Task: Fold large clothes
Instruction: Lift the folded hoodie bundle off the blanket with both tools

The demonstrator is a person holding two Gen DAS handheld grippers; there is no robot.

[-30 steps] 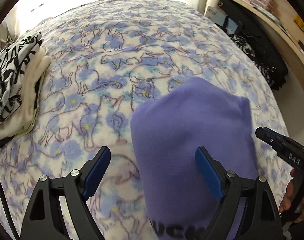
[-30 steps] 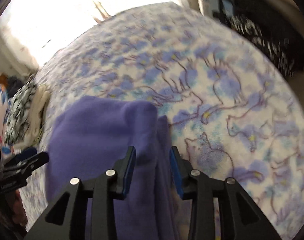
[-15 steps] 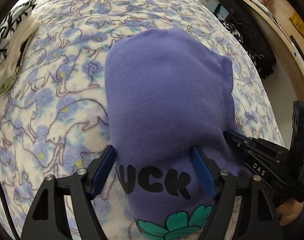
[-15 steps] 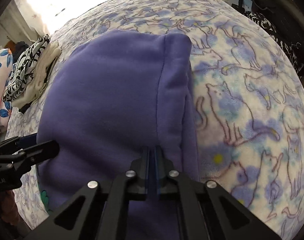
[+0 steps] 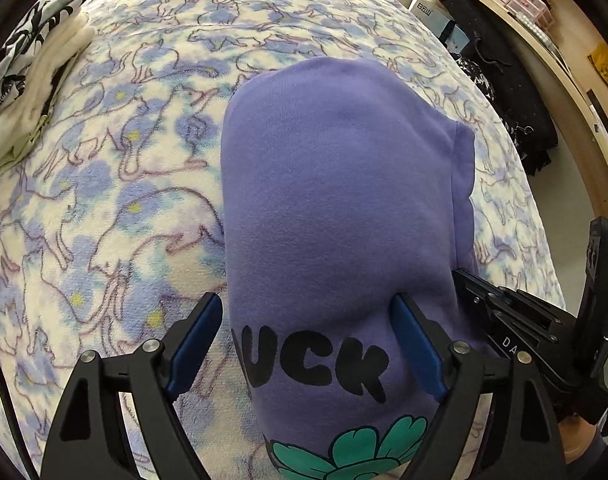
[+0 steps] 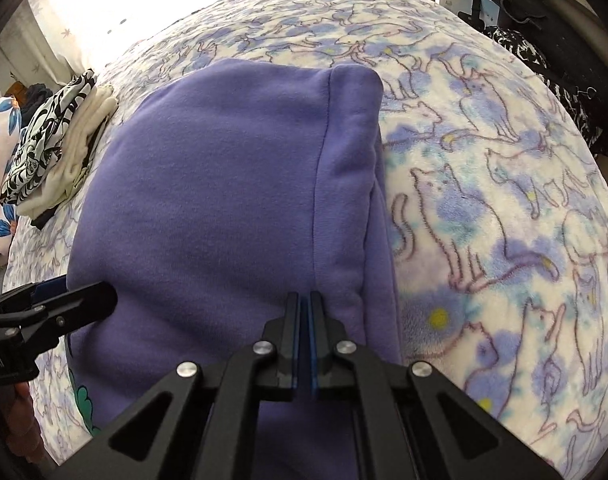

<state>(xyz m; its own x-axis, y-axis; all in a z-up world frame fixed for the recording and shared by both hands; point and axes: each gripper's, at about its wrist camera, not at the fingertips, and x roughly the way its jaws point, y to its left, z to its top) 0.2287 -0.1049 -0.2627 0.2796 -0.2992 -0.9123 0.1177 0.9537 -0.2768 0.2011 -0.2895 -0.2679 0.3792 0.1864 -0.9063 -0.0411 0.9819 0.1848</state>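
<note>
A purple sweatshirt [image 5: 335, 200] with black letters and a green flower print lies folded on the cat-print bedspread [image 5: 124, 200]; it also shows in the right wrist view [image 6: 208, 200]. My left gripper [image 5: 304, 344] is open, its blue pads either side of the garment's near left part. My right gripper [image 6: 304, 312] is shut over the sweatshirt's near right edge; whether it pinches fabric I cannot tell. It also shows at the right of the left wrist view [image 5: 503, 312].
A stack of folded clothes [image 5: 32, 76], black-and-white on cream, lies at the bed's far left; it also shows in the right wrist view [image 6: 60, 148]. Shelves [image 5: 543, 20] and dark bags [image 5: 511, 100] stand past the bed's right edge.
The right gripper closed from open to shut at the sweatshirt's right edge. The left gripper moved in over the garment, so the printed letters and flower came into view.
</note>
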